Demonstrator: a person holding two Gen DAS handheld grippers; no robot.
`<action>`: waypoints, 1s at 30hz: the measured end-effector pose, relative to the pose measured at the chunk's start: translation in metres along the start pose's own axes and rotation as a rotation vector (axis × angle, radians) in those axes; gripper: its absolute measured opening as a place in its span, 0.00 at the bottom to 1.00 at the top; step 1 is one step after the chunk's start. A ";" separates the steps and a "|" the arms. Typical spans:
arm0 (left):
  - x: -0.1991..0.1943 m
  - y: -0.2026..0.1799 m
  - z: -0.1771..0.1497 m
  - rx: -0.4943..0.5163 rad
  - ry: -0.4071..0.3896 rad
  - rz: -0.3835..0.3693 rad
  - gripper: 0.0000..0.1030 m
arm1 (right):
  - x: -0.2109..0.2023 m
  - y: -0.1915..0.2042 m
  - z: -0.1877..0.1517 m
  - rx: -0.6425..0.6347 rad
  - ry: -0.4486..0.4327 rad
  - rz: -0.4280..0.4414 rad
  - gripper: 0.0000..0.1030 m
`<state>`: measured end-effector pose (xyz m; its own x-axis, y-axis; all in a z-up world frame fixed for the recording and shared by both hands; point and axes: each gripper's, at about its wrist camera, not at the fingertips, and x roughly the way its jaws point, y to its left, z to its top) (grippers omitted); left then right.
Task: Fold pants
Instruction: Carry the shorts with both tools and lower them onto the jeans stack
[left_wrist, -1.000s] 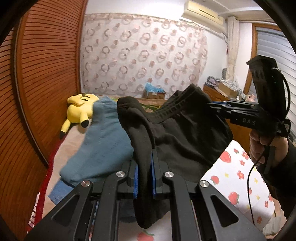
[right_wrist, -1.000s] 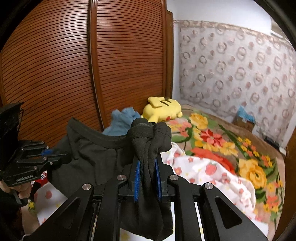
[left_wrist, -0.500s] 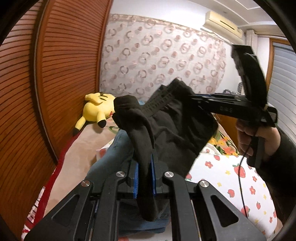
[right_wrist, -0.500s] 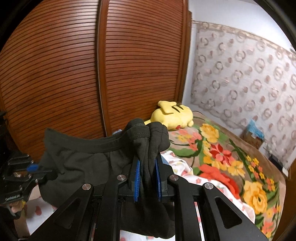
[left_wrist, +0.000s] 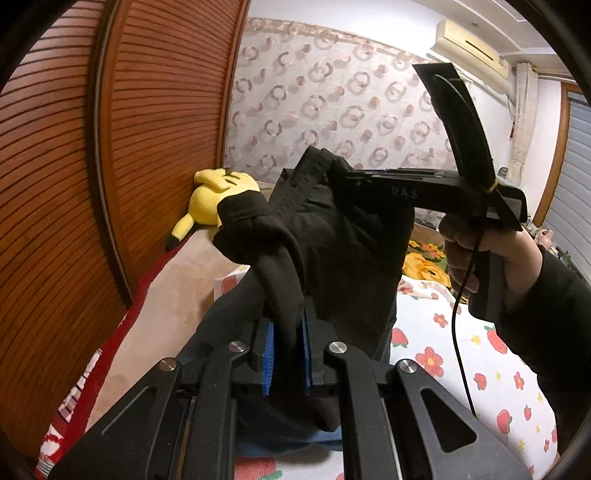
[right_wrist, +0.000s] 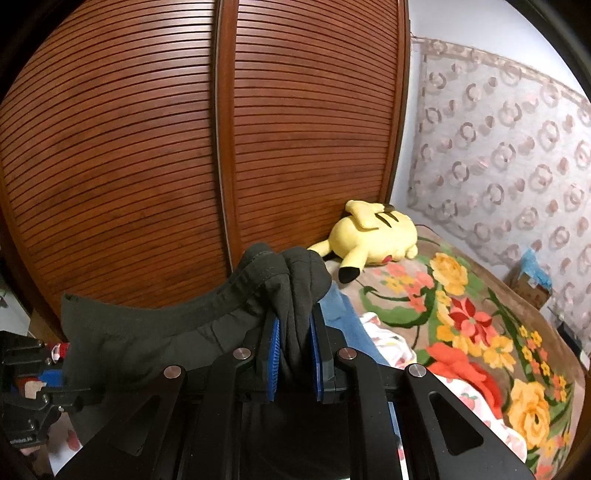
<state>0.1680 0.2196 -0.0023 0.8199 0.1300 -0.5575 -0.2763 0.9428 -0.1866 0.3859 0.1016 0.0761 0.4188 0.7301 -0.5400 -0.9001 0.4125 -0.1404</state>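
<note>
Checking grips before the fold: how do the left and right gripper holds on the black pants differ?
The left gripper pinches a twisted rope of the black pants; the right gripper clamps a thicker bunch at the waistband. The pants' panel hangs to the left gripper's right and to the right gripper's left. Both are shut on fabric, held off the bed.

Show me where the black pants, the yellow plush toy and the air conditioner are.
black pants (left_wrist: 332, 236): left wrist view, hanging front panel.
yellow plush toy (right_wrist: 373, 236): right wrist view, its back.
air conditioner (left_wrist: 472, 46): left wrist view, front casing.

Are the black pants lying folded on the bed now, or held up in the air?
Held up. The black pants hang between the left gripper and the right gripper, each clamped on bunched cloth.
</note>
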 end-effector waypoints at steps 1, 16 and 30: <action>0.000 0.001 -0.001 -0.006 0.006 0.005 0.15 | 0.003 -0.001 0.000 0.003 0.006 -0.002 0.17; 0.000 -0.011 0.011 0.064 0.012 -0.020 0.72 | -0.068 -0.002 -0.035 0.076 -0.080 0.017 0.41; 0.032 -0.009 -0.010 0.072 0.130 0.012 0.72 | -0.017 -0.034 -0.047 0.129 0.023 0.024 0.40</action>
<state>0.1915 0.2126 -0.0265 0.7438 0.1047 -0.6601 -0.2449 0.9617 -0.1234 0.4034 0.0492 0.0507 0.3929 0.7286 -0.5610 -0.8865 0.4624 -0.0202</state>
